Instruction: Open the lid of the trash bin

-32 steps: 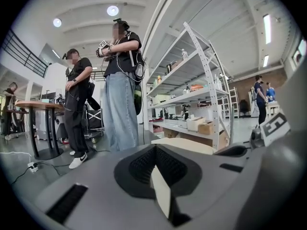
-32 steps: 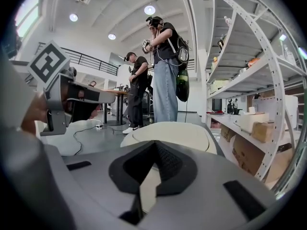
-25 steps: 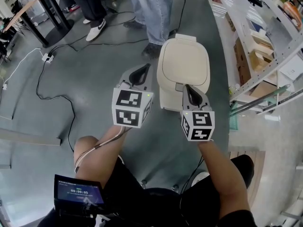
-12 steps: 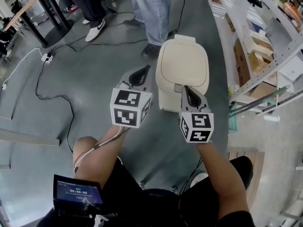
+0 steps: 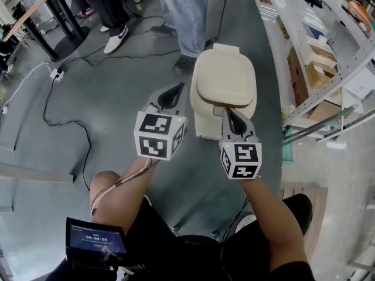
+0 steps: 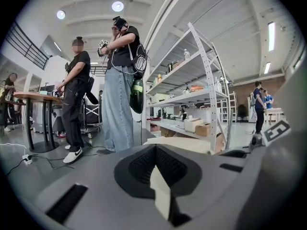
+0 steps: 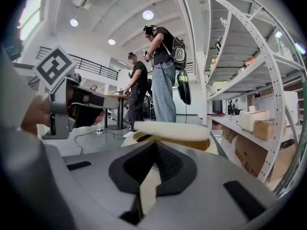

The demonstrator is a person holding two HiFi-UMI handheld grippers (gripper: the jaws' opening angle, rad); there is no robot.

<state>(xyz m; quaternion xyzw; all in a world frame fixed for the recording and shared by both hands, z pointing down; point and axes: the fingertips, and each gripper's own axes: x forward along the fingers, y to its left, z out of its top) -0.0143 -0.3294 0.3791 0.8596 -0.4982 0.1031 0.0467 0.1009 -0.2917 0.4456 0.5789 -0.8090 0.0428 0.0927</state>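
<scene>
A cream trash bin [image 5: 206, 119] stands on the grey floor just ahead of me. Its lid [image 5: 225, 78] is tilted up at the front, and in the right gripper view the lid [image 7: 170, 130] hovers above the bin's dark open rim [image 7: 144, 138]. My right gripper [image 5: 226, 113] is shut, its tip against the bin's front edge just under the lid. My left gripper [image 5: 172, 92] is shut too and holds nothing; it hangs left of the bin, apart from it. In the left gripper view the bin [image 6: 184, 143] shows past the left gripper [image 6: 156, 166].
Two people stand on the far side of the bin, one in jeans [image 5: 186, 13]. A metal shelving rack [image 5: 328, 51] with boxes runs along the right. Cables [image 5: 64, 119] and a power strip [image 5: 57, 71] lie on the floor at left, near a table leg [image 5: 61, 22].
The lid lay flat on the bin before; now its front edge has popped up. My right gripper has edged slightly towards the bin's front. The left gripper has barely moved.
</scene>
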